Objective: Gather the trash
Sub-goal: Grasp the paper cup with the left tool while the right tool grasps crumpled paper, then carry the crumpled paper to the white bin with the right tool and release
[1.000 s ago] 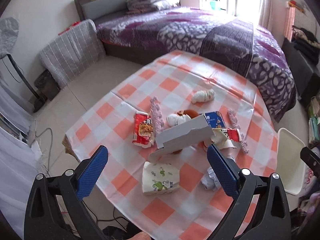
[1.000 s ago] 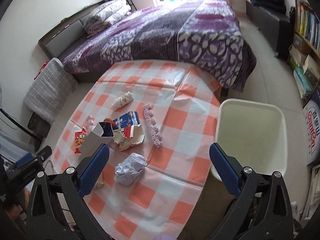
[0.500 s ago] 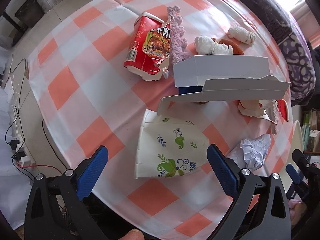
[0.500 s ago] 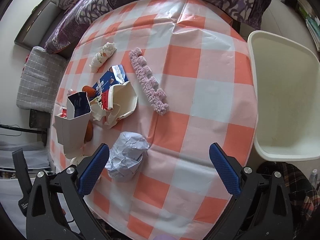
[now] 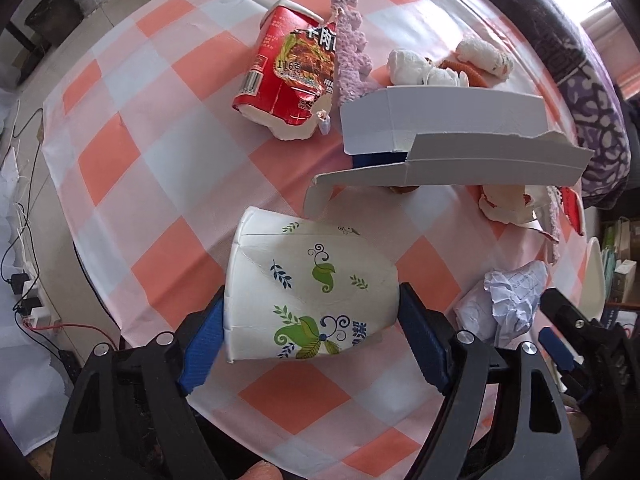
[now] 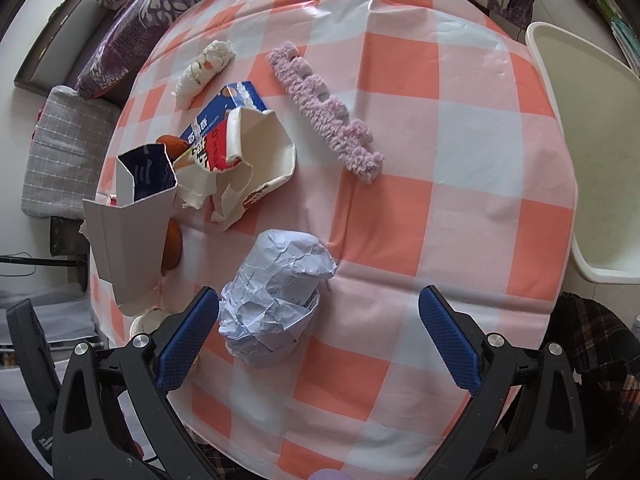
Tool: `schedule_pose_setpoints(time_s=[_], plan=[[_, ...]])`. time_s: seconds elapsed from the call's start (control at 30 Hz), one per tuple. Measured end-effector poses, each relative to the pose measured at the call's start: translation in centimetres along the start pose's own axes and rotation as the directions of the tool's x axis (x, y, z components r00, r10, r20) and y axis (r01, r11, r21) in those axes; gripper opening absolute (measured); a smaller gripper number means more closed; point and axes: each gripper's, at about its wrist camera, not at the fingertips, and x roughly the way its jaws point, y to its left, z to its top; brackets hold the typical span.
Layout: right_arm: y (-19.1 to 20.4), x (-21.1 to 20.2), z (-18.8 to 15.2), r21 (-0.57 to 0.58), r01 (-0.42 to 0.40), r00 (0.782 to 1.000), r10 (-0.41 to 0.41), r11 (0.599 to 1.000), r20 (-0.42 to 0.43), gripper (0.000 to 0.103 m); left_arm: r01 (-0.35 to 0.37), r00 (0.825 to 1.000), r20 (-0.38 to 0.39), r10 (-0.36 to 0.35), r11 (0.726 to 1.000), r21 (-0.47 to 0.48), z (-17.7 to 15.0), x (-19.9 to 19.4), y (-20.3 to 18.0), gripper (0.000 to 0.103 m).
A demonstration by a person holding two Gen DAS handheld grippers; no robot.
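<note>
A flattened white paper cup (image 5: 308,292) with green leaf print lies on the checked table, between the blue pads of my left gripper (image 5: 310,340); the pads touch its sides, the jaws still wide. A crumpled paper ball (image 6: 276,300) lies just right of the left pad of my open right gripper (image 6: 320,336); it also shows in the left wrist view (image 5: 504,300). Farther off lie a red noodle cup (image 5: 288,72), a torn white carton (image 5: 444,144), a purple fuzzy strip (image 6: 324,112) and a torn wrapper (image 6: 248,152).
A cream bin (image 6: 584,152) stands at the table's right edge. A purple-covered bed (image 6: 160,0) is beyond the table. Cables and a power strip (image 5: 24,292) lie on the floor to the left. A wrapped tissue roll (image 6: 204,72) lies at the far side.
Both grippers have dropped toward the table. My left gripper has come down around the paper cup; my right gripper has closed in beside the crumpled paper ball.
</note>
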Motion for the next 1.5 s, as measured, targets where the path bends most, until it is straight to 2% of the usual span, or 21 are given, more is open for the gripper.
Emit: schedule_pose_setpoints(time_s=[0.13,0.17,0.23,0.27,0.3,0.4,0.5,0.57,0.63,0.77,0.87,0.97,1.03,1.23,1.37,1.43,1.5], plan=[[0.9,1.4,-0.5,0.018,-0.024,0.999,0.025,1.000,-0.039,0.095,0.015,0.999,0.046,-0.013,0.999,-0.036,-0.1,-1.7,0.9,0.079],[1.3,1.7,-0.6,0.014,-0.037,0.998,0.037,0.999,-0.046,0.092,0.027,0.998,0.059,-0.024,0.998,-0.049,0.1,-2.3,1.3,0.079],[2.2,2.0,-0.7,-0.013,-0.038,0.998,0.038,0.999,-0.048,0.077,0.032,0.995,0.100,-0.026,0.997,-0.069,0.8,-3.1,2.2,0.079],[2.7,2.2,-0.8,-0.032,-0.031,0.999,0.030,0.999,-0.041,0.059,0.024,0.992,0.126,-0.014,0.997,-0.076,1.0,-3.7,2.5,0.079],[3.1,2.3,-0.8,-0.046,-0.023,0.999,0.022,0.999,-0.035,0.054,0.012,0.988,0.154,0.001,0.996,-0.084,1.2,-4.4,2.7,0.079],[3.9,1.6,-0.7,-0.074,-0.053,0.999,0.053,0.996,0.002,0.051,0.037,0.973,0.232,-0.011,0.993,-0.109,2.1,-5.6,3.5,0.079],[5.0,-1.1,-0.7,-0.145,-0.076,0.991,0.090,0.987,0.099,0.051,0.087,0.944,0.328,-0.047,0.990,-0.108,2.3,-7.9,4.0,0.079],[5.8,-3.6,-0.6,-0.208,-0.062,0.974,0.104,0.976,0.200,0.051,0.106,0.919,0.389,-0.061,0.990,-0.095,2.0,-9.4,3.5,0.079],[6.1,-6.1,-0.4,-0.256,-0.041,0.946,0.120,0.966,0.300,0.051,0.122,0.892,0.445,-0.076,0.990,-0.075,1.6,-10.7,2.9,0.079],[5.4,-9.2,0.6,-0.281,-0.009,0.900,0.130,0.960,0.416,0.052,0.109,0.840,0.537,-0.072,0.993,-0.037,1.2,-12.2,0.9,0.079],[3.8,-11.1,0.7,-0.273,0.041,0.864,0.103,0.961,0.493,0.052,0.111,0.819,0.567,-0.084,0.994,-0.013,0.7,-12.7,-0.5,0.079],[2.1,-12.7,0.8,-0.241,0.079,0.837,0.066,0.967,0.543,0.052,0.106,0.812,0.577,-0.091,0.994,0.008,0.5,-12.7,-2.1,0.079],[0.6,-13.2,1.1,-0.205,0.096,0.832,0.034,0.974,0.554,0.052,0.100,0.812,0.575,-0.099,0.995,0.029,0.4,-12.4,-3.4,0.079],[-4.8,-13.7,3.0,-0.053,0.139,0.844,-0.091,0.989,0.529,0.052,0.102,0.810,0.570,-0.141,0.990,0.099,0.1,-11.7,-7.3,0.079],[-8.9,-14.0,4.2,0.048,0.148,0.863,-0.152,0.988,0.482,0.053,0.108,0.813,0.554,-0.178,0.982,0.158,-0.4,-10.9,-10.4,0.079],[-10.8,-14.4,4.3,0.101,0.159,0.863,-0.188,0.982,0.468,0.058,0.112,0.813,0.545,-0.203,0.974,0.196,-0.9,-10.6,-12.1,0.079],[-12.6,-15.0,4.5,0.146,0.155,0.862,-0.206,0.977,0.464,0.074,0.120,0.812,0.535,-0.233,0.964,0.238,-1.4,-10.3,-13.9,0.079]])
